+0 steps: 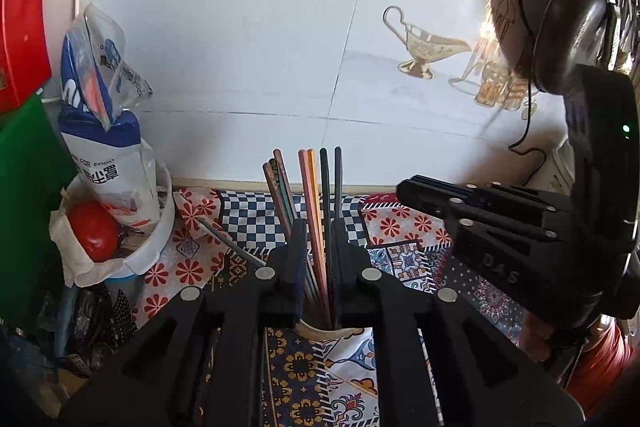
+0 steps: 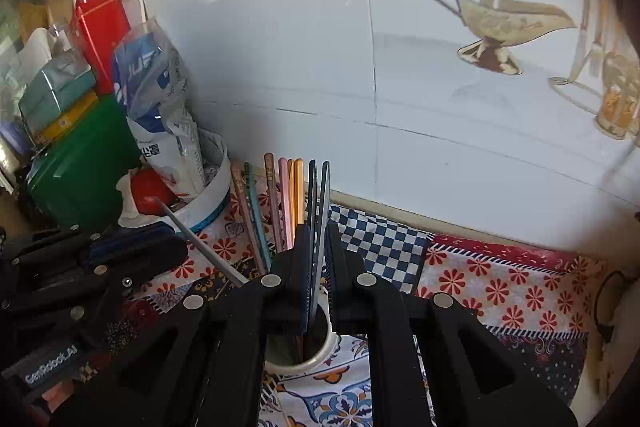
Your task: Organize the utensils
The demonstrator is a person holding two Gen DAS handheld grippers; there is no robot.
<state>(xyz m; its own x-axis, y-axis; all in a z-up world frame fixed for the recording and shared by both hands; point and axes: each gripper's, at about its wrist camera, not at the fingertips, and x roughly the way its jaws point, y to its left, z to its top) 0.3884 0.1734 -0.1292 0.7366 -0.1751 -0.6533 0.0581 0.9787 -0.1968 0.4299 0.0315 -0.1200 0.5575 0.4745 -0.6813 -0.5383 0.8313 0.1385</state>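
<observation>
Both grippers are closing around upright chopsticks above the white cup (image 2: 326, 341): the right gripper (image 2: 318, 247) is pinching the dark pair (image 2: 319, 203), the left gripper (image 1: 318, 247) is pinching the pink-orange pair (image 1: 310, 195), their long axes vertical.

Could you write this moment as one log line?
phase: sorting | chopsticks: upright in cup | left tongs: near cup, grip unclear | right tongs: near cup, grip unclear

Patterned tablecloth (image 2: 500, 283), green box (image 2: 80, 155), tomato (image 1: 94, 231), white tiled wall (image 1: 240, 27)
</observation>
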